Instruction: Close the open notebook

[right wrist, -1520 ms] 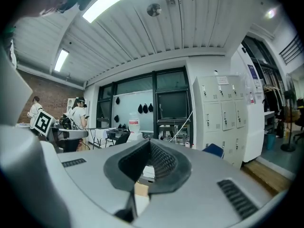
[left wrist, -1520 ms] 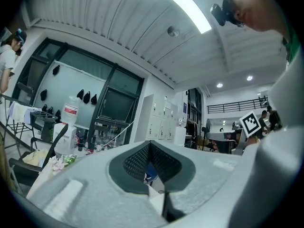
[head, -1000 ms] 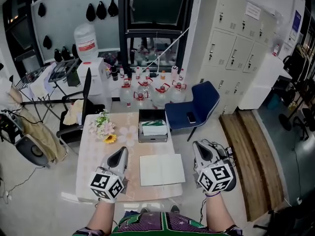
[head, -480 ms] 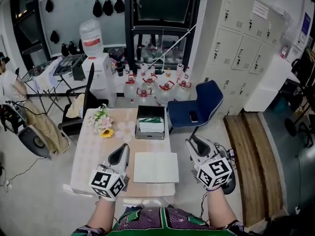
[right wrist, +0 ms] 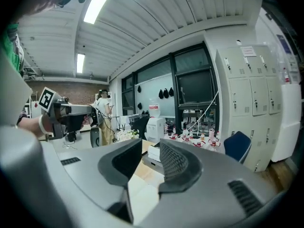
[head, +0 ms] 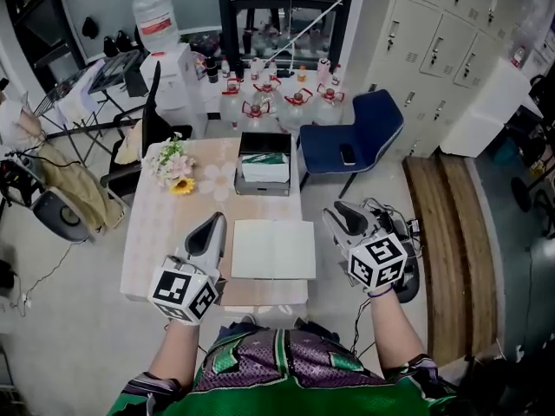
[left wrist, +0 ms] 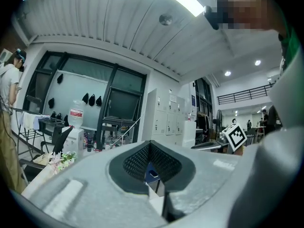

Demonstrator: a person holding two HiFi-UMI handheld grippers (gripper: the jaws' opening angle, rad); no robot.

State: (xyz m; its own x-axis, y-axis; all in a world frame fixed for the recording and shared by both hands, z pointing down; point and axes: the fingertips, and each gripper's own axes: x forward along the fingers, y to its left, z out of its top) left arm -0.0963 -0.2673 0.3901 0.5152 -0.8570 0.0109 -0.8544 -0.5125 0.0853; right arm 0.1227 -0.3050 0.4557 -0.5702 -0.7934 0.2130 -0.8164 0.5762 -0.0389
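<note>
table (head: 165, 232): is standing below and ahead of both tools, showing a pale, flower-printed top; the left gripper (head: 211, 225) is hovering over its near-left part and the right gripper (head: 336, 215) is hanging just off its right edge
notebook (head: 273, 250): is lying open, white pages up, between the two grippers
black tray (head: 264, 143): is sitting beyond the notebook, well ahead of both grippers
flower bunch (head: 172, 165): is lying ahead of the left gripper, near the far-left corner

A green and purple patterned shirt (head: 277, 362) fills the lower centre. The grey left gripper (head: 212, 225) and right gripper (head: 340, 217) each carry a white cube (head: 184, 294) with black square markers.
</note>
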